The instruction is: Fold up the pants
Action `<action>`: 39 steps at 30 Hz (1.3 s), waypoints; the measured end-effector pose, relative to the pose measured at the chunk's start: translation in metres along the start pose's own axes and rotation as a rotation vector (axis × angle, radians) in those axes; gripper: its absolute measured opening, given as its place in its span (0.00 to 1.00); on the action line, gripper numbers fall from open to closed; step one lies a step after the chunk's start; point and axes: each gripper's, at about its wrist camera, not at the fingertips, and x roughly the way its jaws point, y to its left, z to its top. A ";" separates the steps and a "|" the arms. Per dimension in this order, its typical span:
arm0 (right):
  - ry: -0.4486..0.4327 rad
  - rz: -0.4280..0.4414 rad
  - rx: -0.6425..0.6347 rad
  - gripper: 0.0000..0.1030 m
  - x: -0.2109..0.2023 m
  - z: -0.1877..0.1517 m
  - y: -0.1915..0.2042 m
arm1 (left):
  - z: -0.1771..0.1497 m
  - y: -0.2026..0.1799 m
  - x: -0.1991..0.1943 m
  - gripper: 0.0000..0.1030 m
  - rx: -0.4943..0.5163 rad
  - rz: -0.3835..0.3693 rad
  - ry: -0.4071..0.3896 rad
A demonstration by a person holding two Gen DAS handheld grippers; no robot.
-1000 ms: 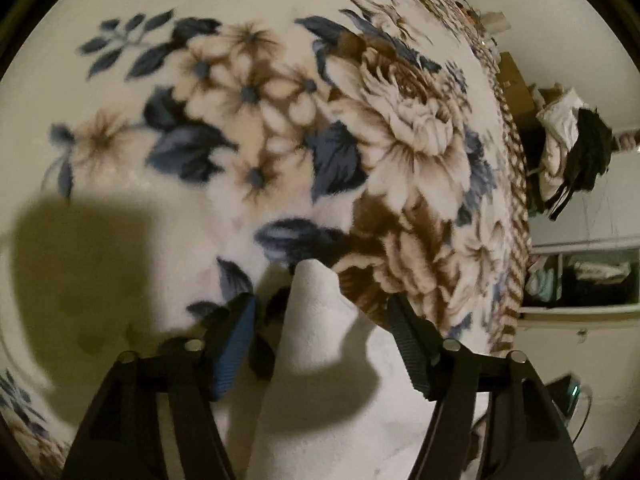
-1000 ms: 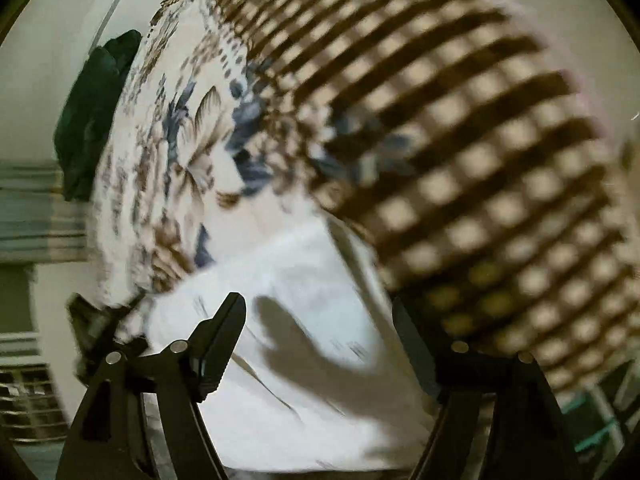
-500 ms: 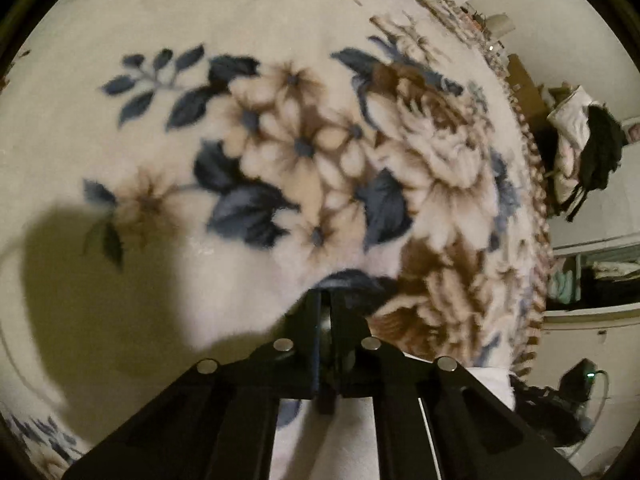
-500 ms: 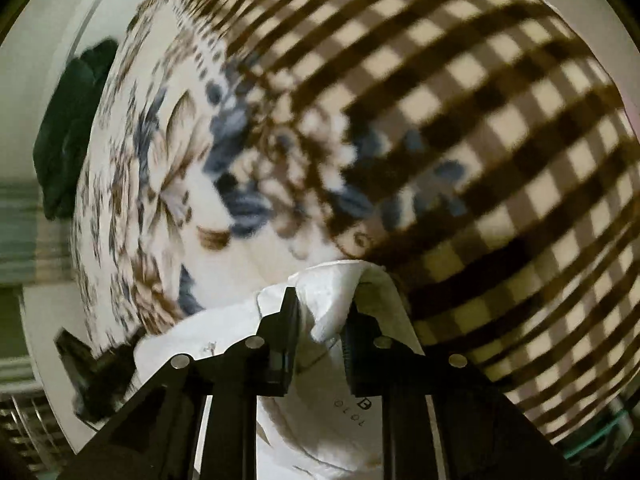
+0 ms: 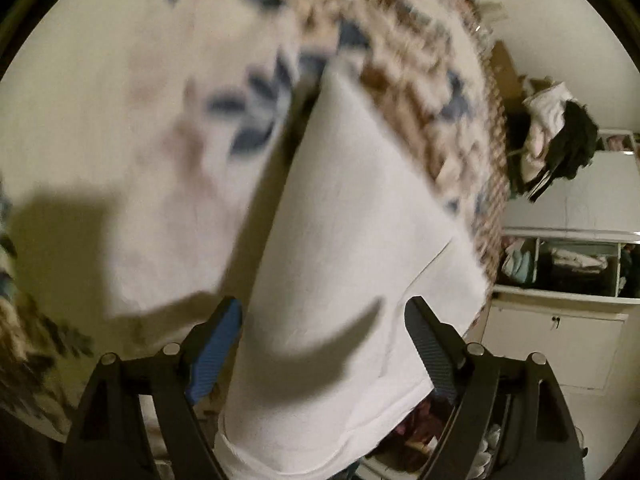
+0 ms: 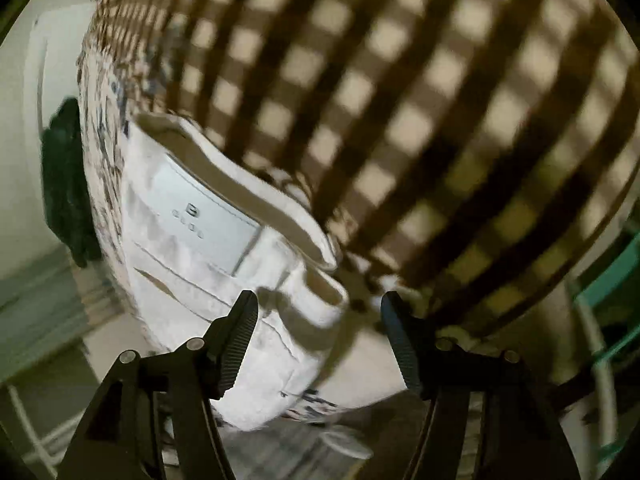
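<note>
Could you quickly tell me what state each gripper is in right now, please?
Left gripper: open, holding nothing; the white pants lie between its spread fingers.
Right gripper: open, holding nothing; the waistband lies ahead of it.

Both wrist views look down close over blanket; white pants shared.

A home bedroom: a floral fleece blanket with a brown checked border covers the bed, clothes hang in a heap, and open closet shelves hold folded garments.
</note>
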 end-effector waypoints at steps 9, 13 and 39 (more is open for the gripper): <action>-0.135 -0.066 -0.139 0.15 -0.019 -0.017 0.014 | -0.004 -0.005 0.019 0.83 0.048 0.067 0.014; -0.037 -0.042 -0.122 0.38 -0.004 -0.020 0.003 | -0.001 -0.002 0.012 0.83 0.021 0.054 0.005; -0.119 0.411 -0.061 0.75 0.094 -0.062 0.021 | 0.005 0.012 0.028 0.86 -0.044 -0.058 0.040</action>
